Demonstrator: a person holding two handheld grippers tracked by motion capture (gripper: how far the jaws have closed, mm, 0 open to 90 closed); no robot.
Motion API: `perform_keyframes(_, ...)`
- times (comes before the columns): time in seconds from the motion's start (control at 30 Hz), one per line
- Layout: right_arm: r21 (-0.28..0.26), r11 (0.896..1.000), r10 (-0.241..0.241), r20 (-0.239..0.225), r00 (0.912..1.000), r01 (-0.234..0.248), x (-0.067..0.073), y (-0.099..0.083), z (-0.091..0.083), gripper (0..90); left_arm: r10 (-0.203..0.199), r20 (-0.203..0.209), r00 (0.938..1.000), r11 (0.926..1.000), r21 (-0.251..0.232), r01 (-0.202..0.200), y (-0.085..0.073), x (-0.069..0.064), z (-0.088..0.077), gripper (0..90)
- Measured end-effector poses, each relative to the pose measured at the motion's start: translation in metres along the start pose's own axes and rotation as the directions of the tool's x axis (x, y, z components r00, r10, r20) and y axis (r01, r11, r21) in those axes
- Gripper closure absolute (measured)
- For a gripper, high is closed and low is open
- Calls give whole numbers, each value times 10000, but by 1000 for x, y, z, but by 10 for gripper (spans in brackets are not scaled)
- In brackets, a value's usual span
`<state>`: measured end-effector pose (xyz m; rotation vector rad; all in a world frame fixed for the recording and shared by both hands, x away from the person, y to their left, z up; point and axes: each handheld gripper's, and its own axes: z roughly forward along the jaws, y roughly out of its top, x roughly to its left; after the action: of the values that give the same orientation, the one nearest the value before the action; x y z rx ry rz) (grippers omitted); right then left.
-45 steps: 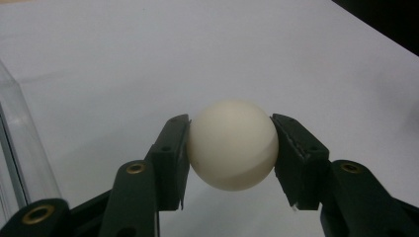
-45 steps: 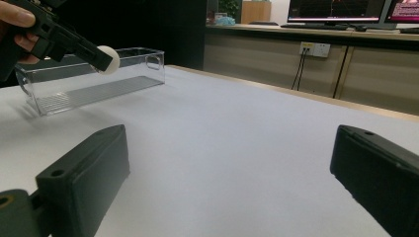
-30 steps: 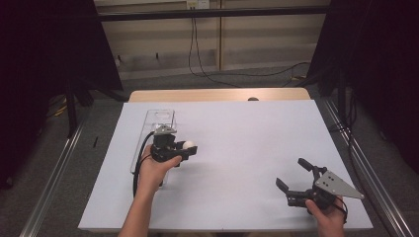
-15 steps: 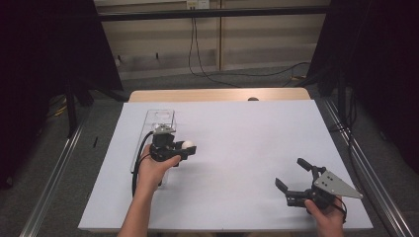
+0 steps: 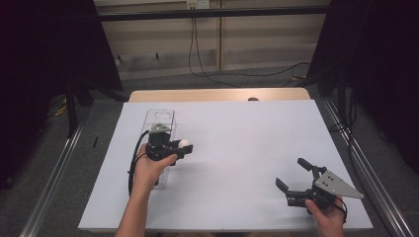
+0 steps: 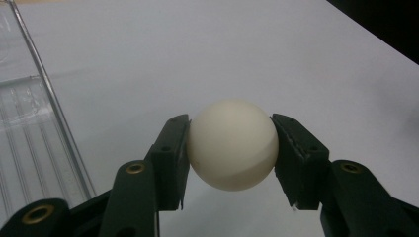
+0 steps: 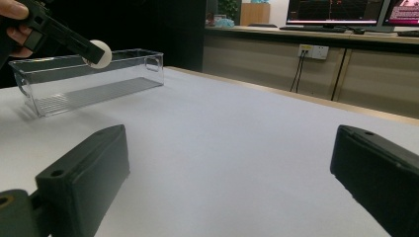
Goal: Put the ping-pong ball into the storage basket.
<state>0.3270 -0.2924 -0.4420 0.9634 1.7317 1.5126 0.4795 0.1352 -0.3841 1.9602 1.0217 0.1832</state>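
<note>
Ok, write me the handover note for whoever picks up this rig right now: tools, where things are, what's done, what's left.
Left tool: shut on the white ball, held above the table beside the clear box, not over its opening.
Right tool: open, holding nothing, near the table's right front.
Clear box: at the left of the white table; no ball seen inside it.
Done: ball gripped.
Left: probably carry the ball over the box and release it there.
</note>
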Motion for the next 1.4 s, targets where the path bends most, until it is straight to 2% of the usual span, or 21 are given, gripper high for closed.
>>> perform_keyframes(0.13, 8, 10000, 24, 5, 10000, -24, 0, 0, 0, 11, -58, -23, 10000, 10000, 36, 58, 0, 1, -1, 511)
perform_keyframes(0.17, 21, 10000, 20, -14, 10000, -20, 0, 0, 0, 11, 56, -108, 9999, 9999, 133, -55, 0, 2, -1, 511)
perform_keyframes(0.47, 9, 10000, 61, -10, 10000, -61, 0, 0, 1, 11, 32, -112, 9999, 9999, 124, -30, -1, 2, 0, 511)
perform_keyframes(0.5, 27, 10000, 42, -32, 10000, -42, 0, -1, 1, 11, -62, -117, 9999, 10000, 49, 63, -1, 1, 0, 511)
perform_keyframes(0.57, 35, 10000, 46, -34, 10000, -46, 0, -1, 1, 11, 65, -155, 9999, 9999, 161, -62, 0, 2, -1, 511)
perform_keyframes(0.67, 26, 10000, 12, 5, 10000, -12, 0, -1, 2, 11, -80, -119, 9999, 10000, 40, 80, -1, 2, -1, 512)
perform_keyframes(0.8, 29, 10000, 13, 6, 10000, -13, 0, -1, 2, 11, 72, -182, 9998, 9999, 80, -70, 0, 4, -5, 511)
perform_keyframes(0.93, 65, 10000, 15, -29, 10000, -14, 0, -1, 1, 11, -29, -224, 9997, 9999, -103, 27, 1, 4, -8, 511)
perform_keyframes(1.03, 48, 10000, 41, -10, 10000, -41, 0, -1, 1, 11, 115, -305, 9995, 9999, 8, -114, 1, 6, -11, 512)
perform_keyframes(1.4, 21, 10000, -10, 16, 10000, 10, 0, -1, 1, 11, -56, -369, 9993, 10000, -83, 53, 1, 8, -16, 512)
